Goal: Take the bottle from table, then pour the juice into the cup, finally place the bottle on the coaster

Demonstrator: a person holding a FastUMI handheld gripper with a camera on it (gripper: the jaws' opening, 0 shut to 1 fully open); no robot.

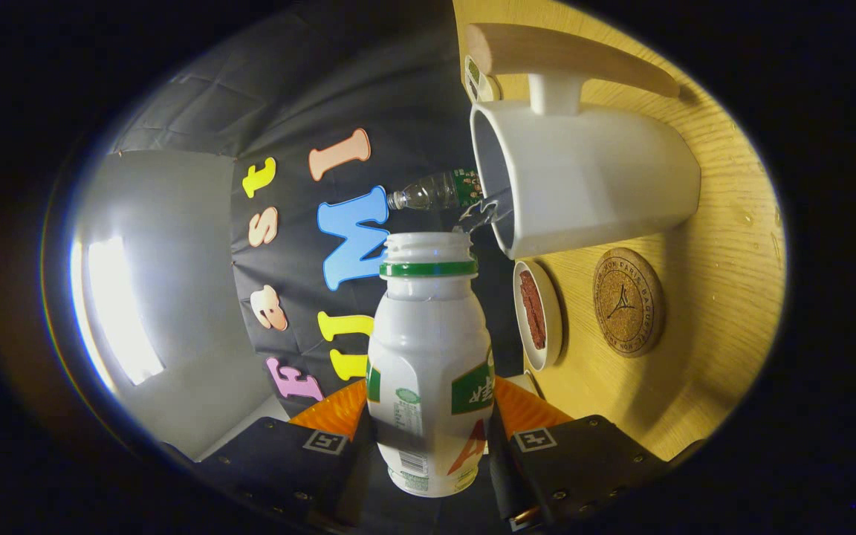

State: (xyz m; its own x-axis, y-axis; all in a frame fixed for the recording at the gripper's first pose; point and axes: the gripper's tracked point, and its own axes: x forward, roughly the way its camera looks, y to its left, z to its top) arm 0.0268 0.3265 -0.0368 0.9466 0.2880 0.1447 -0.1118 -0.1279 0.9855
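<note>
Fingers (428,446) clamped on bottle (429,357)

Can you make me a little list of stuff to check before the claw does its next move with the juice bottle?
1. Claw gripping the bottle: ok, both fingers press on its lower body.
2. Bottle cap off: ok, the mouth is open.
3. Bottle mouth aimed into the cup: not ok yet, the mouth sits just beside the cup's rim, not over the opening.
4. Juice flowing: cannot tell, nothing clear shows at the mouth.
5. Coaster free for the bottle later: ok, its top is bare, on the table beside the cup.
6. Small dish near the coaster: ok, it lies apart from the coaster.
</note>
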